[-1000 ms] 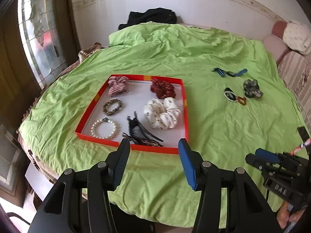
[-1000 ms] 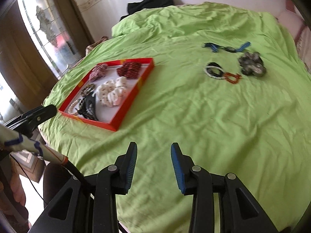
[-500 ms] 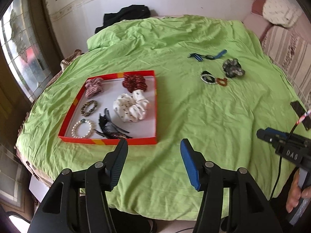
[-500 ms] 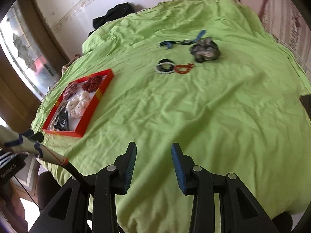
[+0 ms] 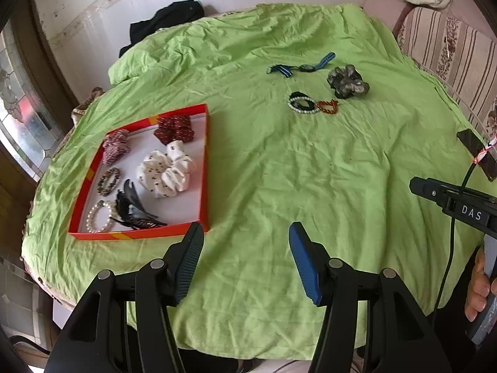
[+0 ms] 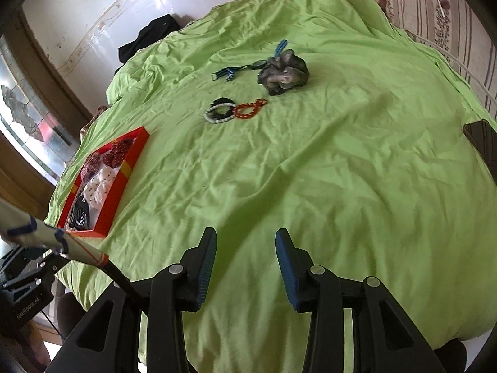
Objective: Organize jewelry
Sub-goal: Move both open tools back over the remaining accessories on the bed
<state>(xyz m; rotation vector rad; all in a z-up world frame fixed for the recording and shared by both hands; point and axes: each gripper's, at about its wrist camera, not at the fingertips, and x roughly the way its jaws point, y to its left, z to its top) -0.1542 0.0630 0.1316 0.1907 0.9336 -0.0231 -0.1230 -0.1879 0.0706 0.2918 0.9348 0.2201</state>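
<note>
While the left gripper [image 5: 245,255] hangs released over bare green sheet [image 5: 310,186], the red tray [image 5: 203,168] lies just left. From the right wrist, the right gripper [image 6: 245,264] gapes empty — loose bracelets [image 6: 233,112] well ahead, wide cloth between.

On the green sheet [image 5: 279,171]: 1 red tray [image 5: 203,168] holding 3 scrunchies [image 5: 166,172], 2 bead bracelets [image 5: 108,181] and dark hair clips [image 5: 133,208] — outside it, 1 grey scrunchie [image 5: 347,81], 3 bracelets [image 5: 303,104], 1 blue strap [image 5: 301,66].
</note>
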